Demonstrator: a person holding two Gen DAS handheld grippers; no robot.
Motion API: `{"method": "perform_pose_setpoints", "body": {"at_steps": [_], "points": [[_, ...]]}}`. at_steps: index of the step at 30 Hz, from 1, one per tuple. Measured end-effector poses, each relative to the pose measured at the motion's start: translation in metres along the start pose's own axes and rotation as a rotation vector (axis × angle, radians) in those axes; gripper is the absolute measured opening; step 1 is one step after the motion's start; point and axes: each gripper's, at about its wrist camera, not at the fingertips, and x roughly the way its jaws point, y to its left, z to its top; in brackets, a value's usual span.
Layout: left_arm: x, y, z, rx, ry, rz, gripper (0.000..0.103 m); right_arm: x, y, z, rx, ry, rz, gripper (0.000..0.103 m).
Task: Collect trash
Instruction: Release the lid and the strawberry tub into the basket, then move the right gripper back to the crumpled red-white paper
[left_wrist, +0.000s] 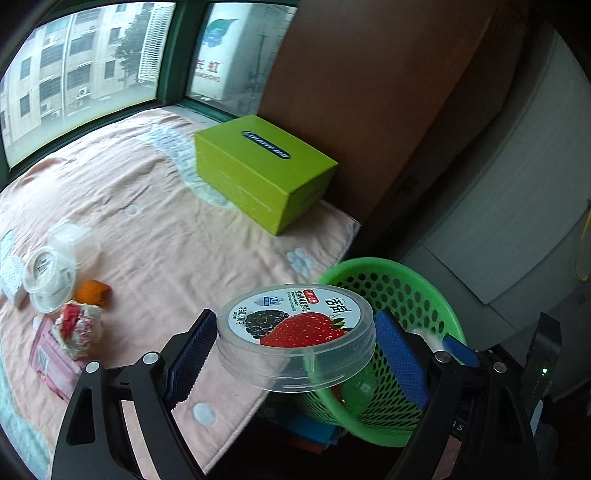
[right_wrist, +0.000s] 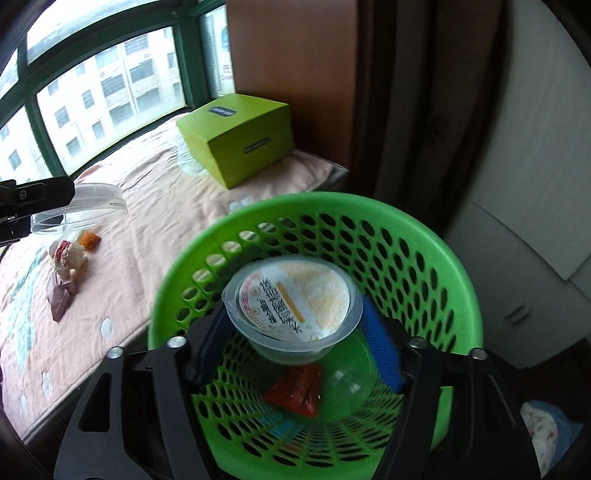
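Observation:
My left gripper (left_wrist: 295, 354) is shut on a clear round lid with a strawberry label (left_wrist: 295, 334), held near the pink mat's edge, beside the green perforated basket (left_wrist: 436, 295). My right gripper (right_wrist: 291, 332) is shut on a clear pudding cup with a white and yellow film top (right_wrist: 293, 304), held over the green basket's (right_wrist: 424, 240) mouth. A red wrapper (right_wrist: 295, 389) and a clear dome (right_wrist: 347, 384) lie at the basket's bottom. The lid also shows in the right wrist view (right_wrist: 83, 208), at left.
A green box (left_wrist: 262, 170) stands at the back of the pink mat (left_wrist: 147, 206). At left lie clear cups (left_wrist: 55, 266), an orange peel (left_wrist: 92, 291), a crumpled red-white wrapper (left_wrist: 79, 328) and a pink packet (left_wrist: 51, 365). White cabinet (left_wrist: 517, 206) at right.

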Motion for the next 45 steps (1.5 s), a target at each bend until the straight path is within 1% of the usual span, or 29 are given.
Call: {"method": "perform_pose_setpoints", "body": {"at_steps": [11,18,25,27,28,33,38,45], "points": [[0.03,-0.044,-0.007,0.092,0.039,-0.009,0.084,-0.023,-0.031,-0.009,0.053,-0.051,-0.038,0.082],[0.051,-0.065,-0.014,0.148,0.076,0.0,0.084,-0.04,-0.054,-0.019,0.085,-0.079,-0.103,0.084],[0.065,-0.077,-0.019,0.168,0.108,-0.007,0.084,-0.045,-0.066,-0.024,0.128,-0.085,-0.108,0.085],[0.066,-0.077,-0.021,0.166,0.114,-0.016,0.086,-0.045,-0.066,-0.024,0.131,-0.089,-0.105,0.085],[0.066,-0.076,-0.022,0.163,0.111,-0.018,0.089,-0.046,-0.066,-0.023,0.131,-0.092,-0.102,0.085],[0.056,-0.071,-0.024,0.155,0.091,-0.007,0.09,-0.045,-0.058,-0.021,0.119,-0.093,-0.079,0.085],[0.039,-0.05,-0.024,0.125,0.061,0.052,0.09,-0.044,-0.041,-0.015,0.09,-0.093,-0.043,0.085],[0.01,-0.01,-0.025,0.078,0.008,0.177,0.09,-0.037,-0.003,0.0,0.025,-0.092,0.027,0.086]]}}
